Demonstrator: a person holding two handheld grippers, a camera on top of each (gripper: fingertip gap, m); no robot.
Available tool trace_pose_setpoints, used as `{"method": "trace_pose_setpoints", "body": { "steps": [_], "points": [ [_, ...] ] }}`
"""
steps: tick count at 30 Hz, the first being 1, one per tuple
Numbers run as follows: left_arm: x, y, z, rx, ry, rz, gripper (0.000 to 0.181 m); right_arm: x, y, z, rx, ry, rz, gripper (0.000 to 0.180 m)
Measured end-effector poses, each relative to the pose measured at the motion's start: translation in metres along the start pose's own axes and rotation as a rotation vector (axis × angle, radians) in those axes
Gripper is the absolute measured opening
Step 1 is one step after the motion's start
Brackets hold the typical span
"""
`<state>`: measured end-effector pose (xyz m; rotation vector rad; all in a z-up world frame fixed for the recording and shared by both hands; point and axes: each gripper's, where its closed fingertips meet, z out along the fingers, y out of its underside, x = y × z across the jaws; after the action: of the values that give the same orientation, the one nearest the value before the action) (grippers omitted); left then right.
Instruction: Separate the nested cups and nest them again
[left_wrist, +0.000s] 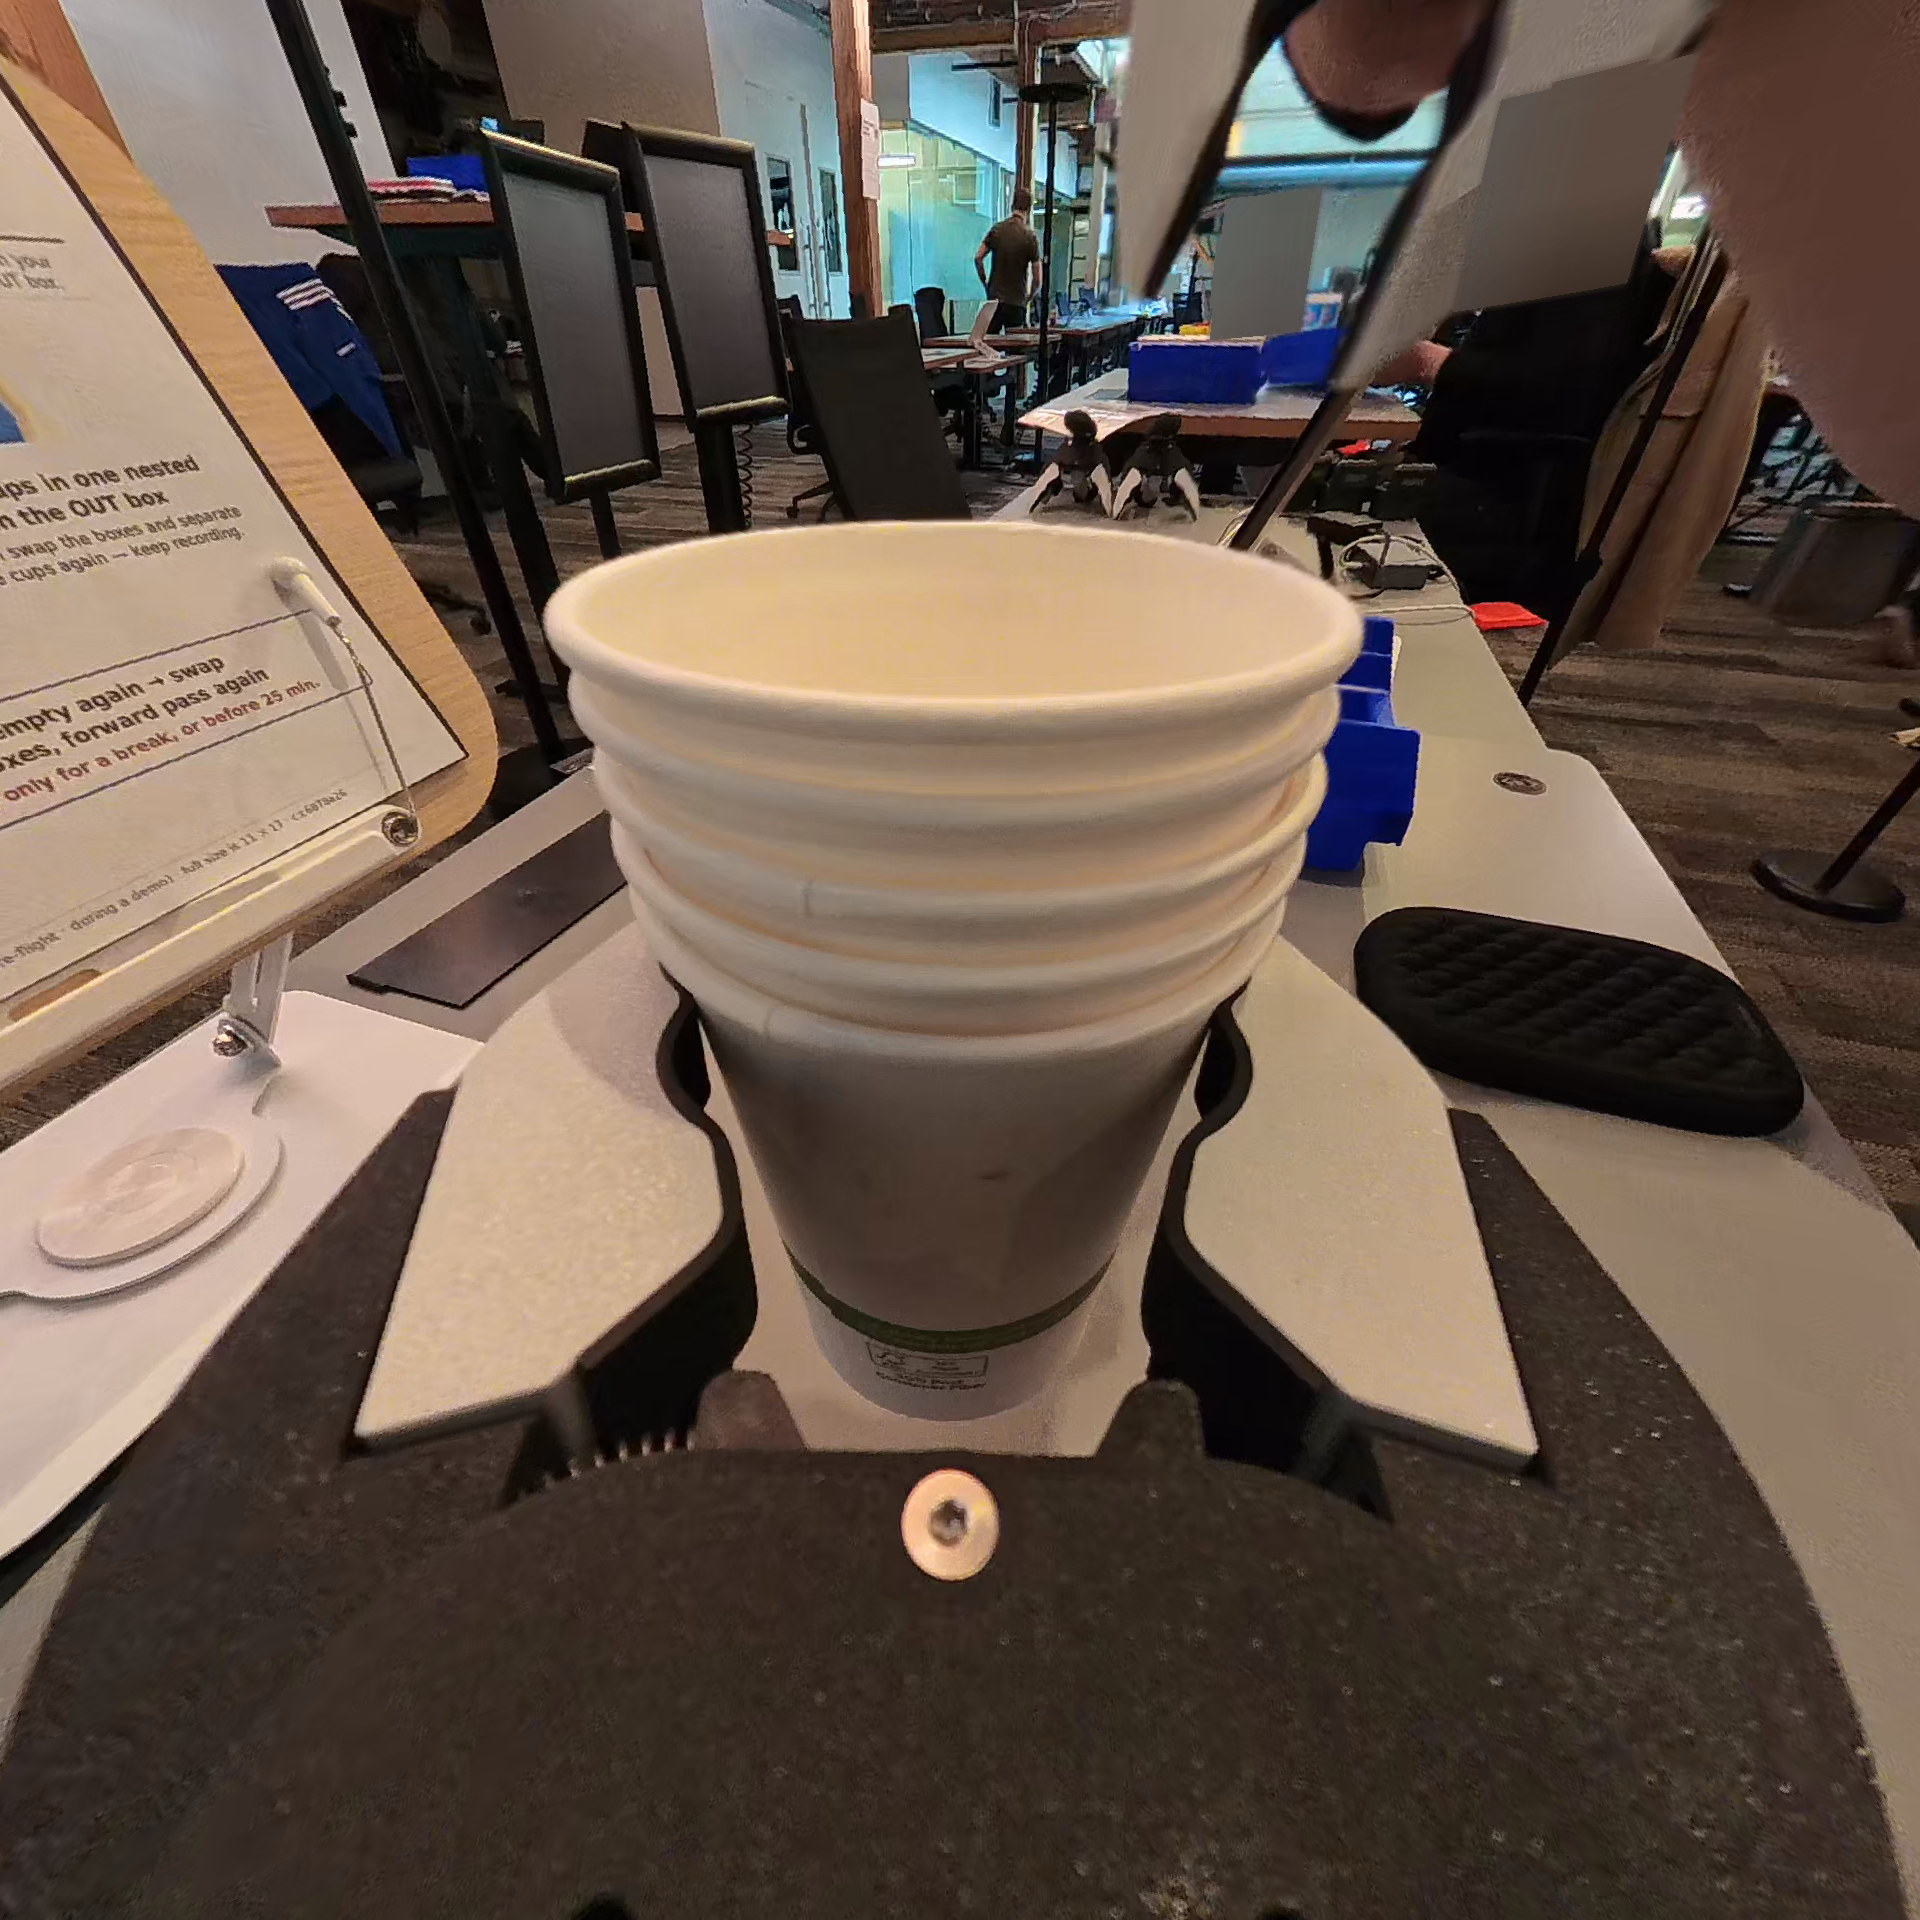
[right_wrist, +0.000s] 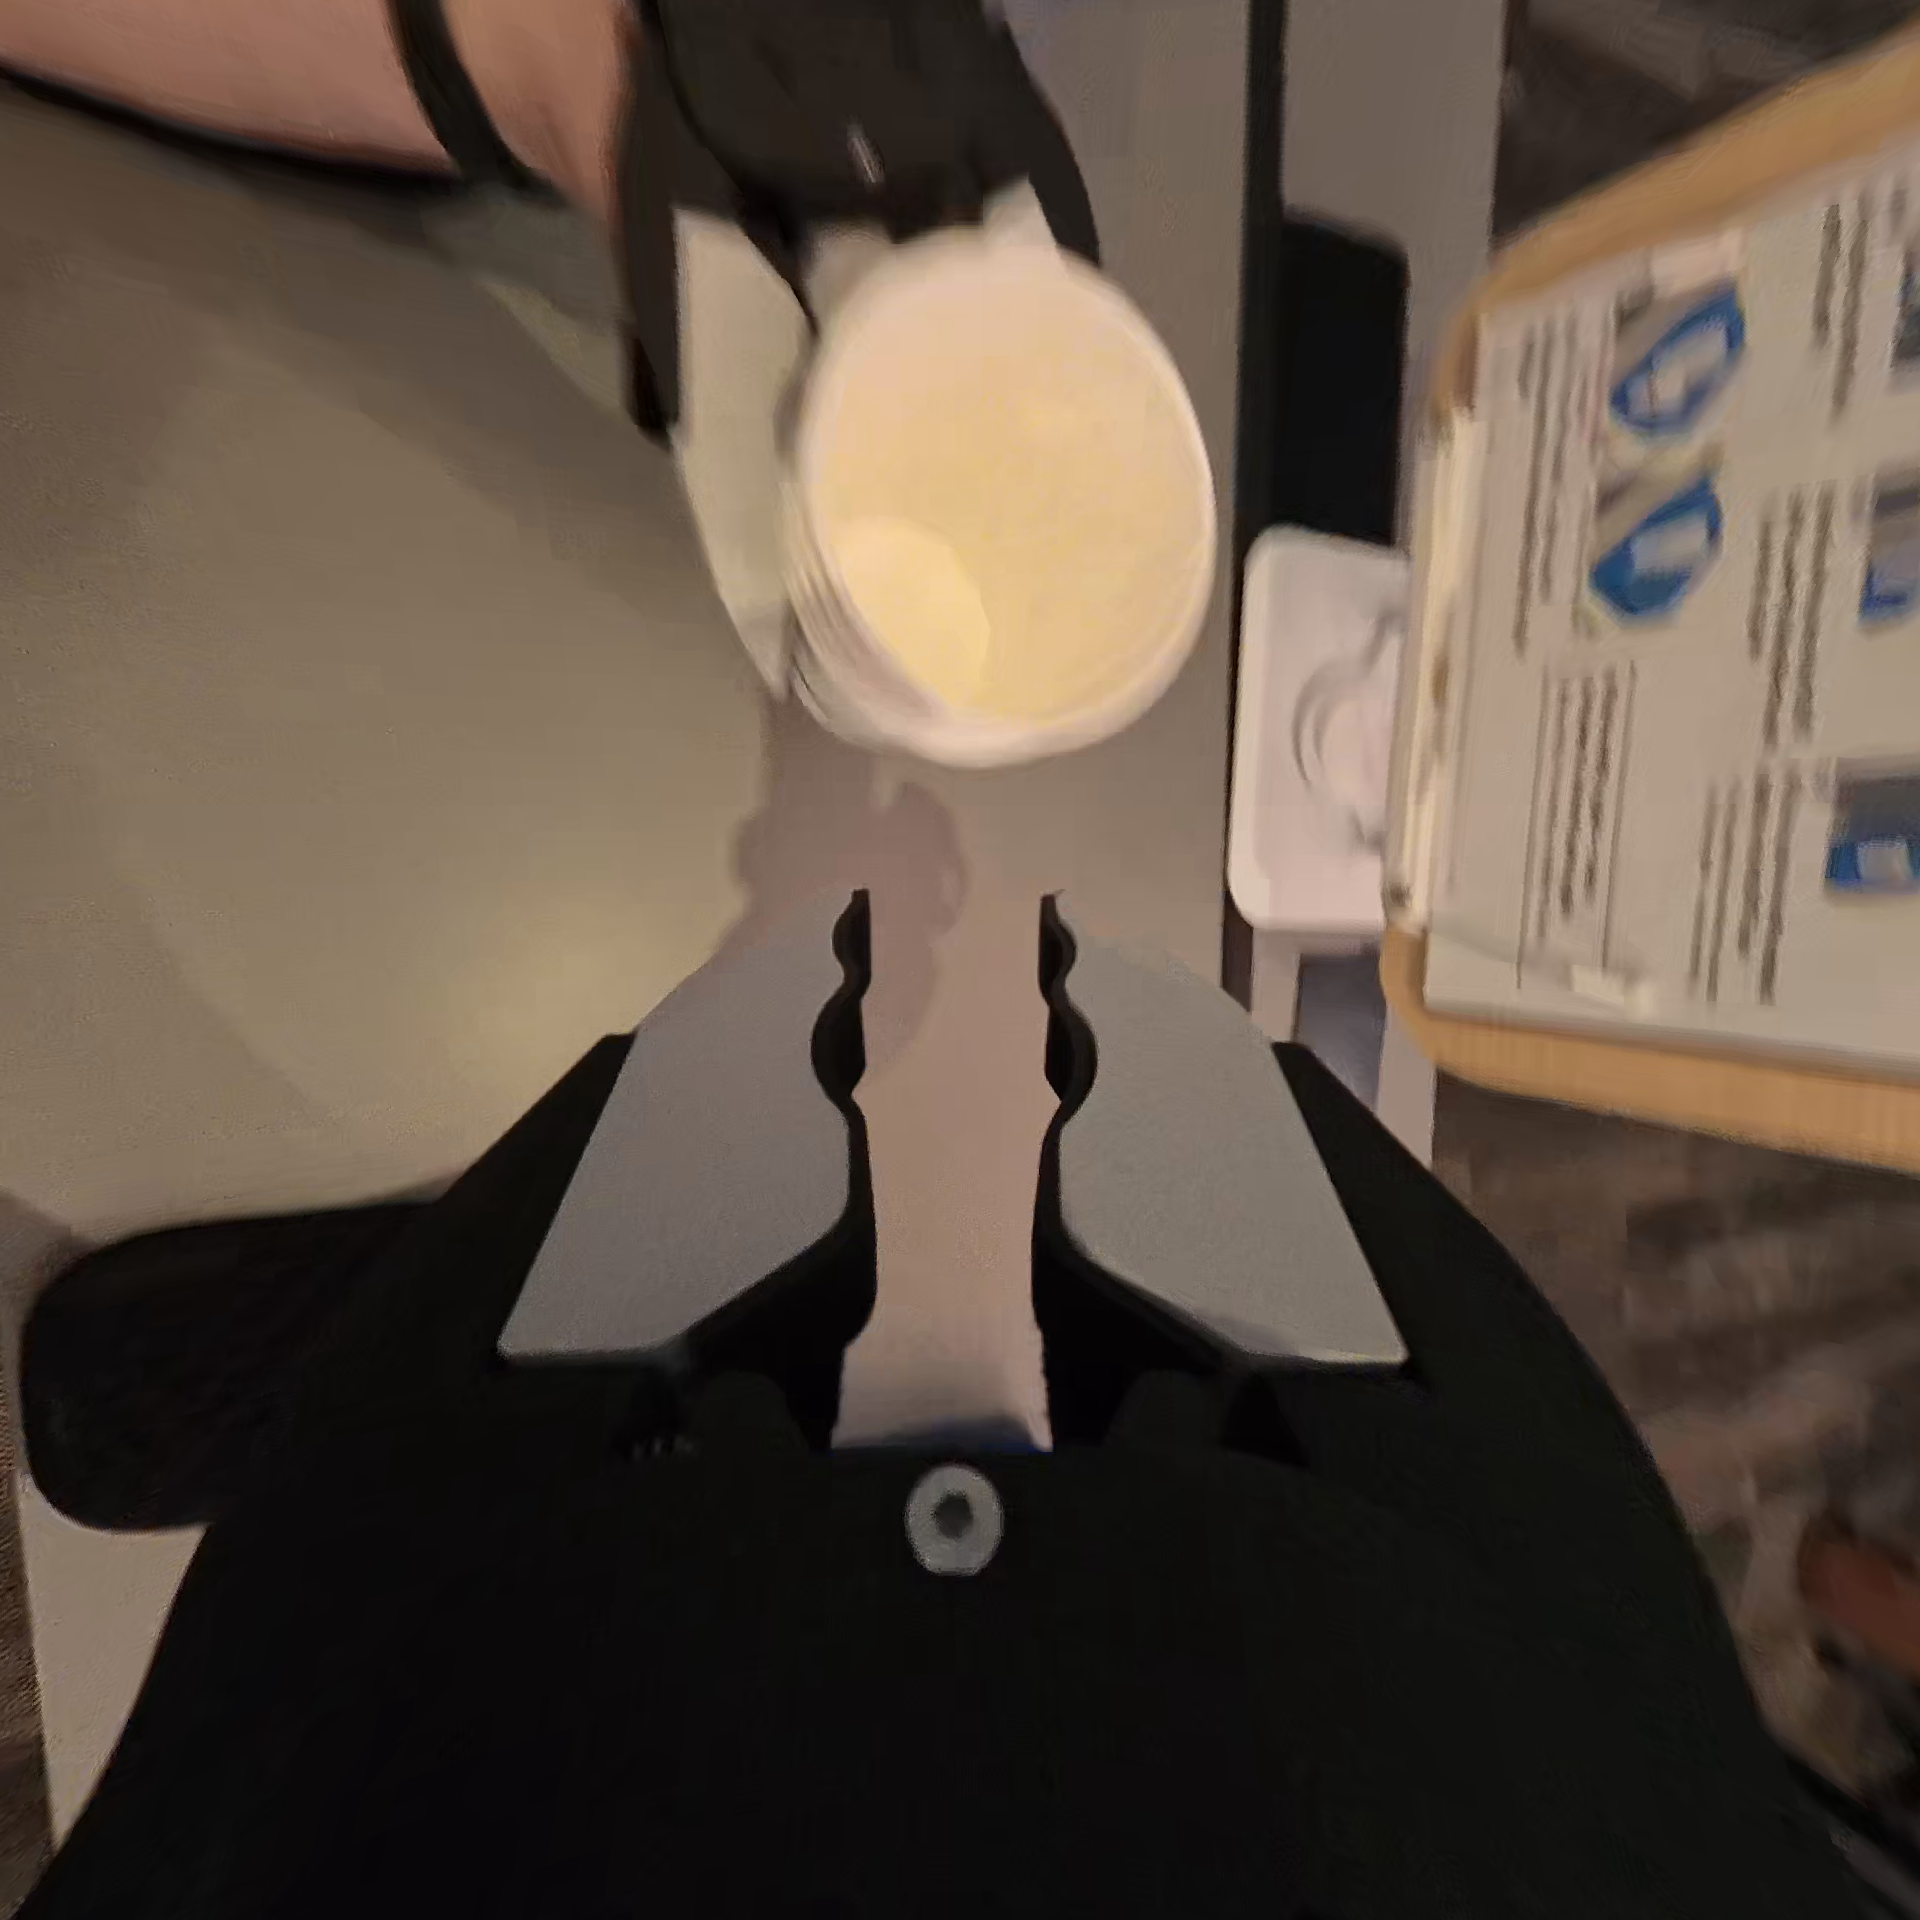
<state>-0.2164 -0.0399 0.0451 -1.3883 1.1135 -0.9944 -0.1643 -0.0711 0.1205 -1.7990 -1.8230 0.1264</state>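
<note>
My left gripper (left_wrist: 951, 1049) clamps the stack of white paper cups (left_wrist: 951, 831) over the grey table (left_wrist: 1621, 1174), beside a printed instruction board (left_wrist: 177, 623) and black mesh pad (left_wrist: 1579, 1013), while my right gripper (right_wrist: 951, 904) hangs above, fingers apart, empty.

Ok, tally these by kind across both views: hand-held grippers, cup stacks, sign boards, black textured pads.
Hand-held grippers: 2, the left gripper and the right gripper
cup stack: 1
sign board: 1
black textured pad: 1
Total: 5
</note>
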Motion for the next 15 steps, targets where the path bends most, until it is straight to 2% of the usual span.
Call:
{"method": "trace_pose_setpoints", "body": {
  "steps": [2, 5, 12, 15],
  "points": [
    [-0.002, 0.004, 0.001, -0.017, -0.011, 0.011, 0.093, -0.012, -0.033, 0.009, 0.055, -0.074, -0.028, 0.03],
    [-0.004, 0.008, 0.002, -0.032, -0.017, 0.017, 0.093, -0.019, -0.056, 0.025, 0.039, -0.14, -0.052, 0.029],
    [-0.002, 0.008, 0.004, -0.035, -0.012, 0.022, 0.093, -0.022, -0.054, 0.058, -0.069, -0.217, -0.055, 0.019],
    [-0.003, 0.009, 0.004, -0.036, -0.012, 0.02, 0.093, -0.026, -0.053, 0.061, -0.063, -0.256, -0.05, 0.008]
  ]
}}
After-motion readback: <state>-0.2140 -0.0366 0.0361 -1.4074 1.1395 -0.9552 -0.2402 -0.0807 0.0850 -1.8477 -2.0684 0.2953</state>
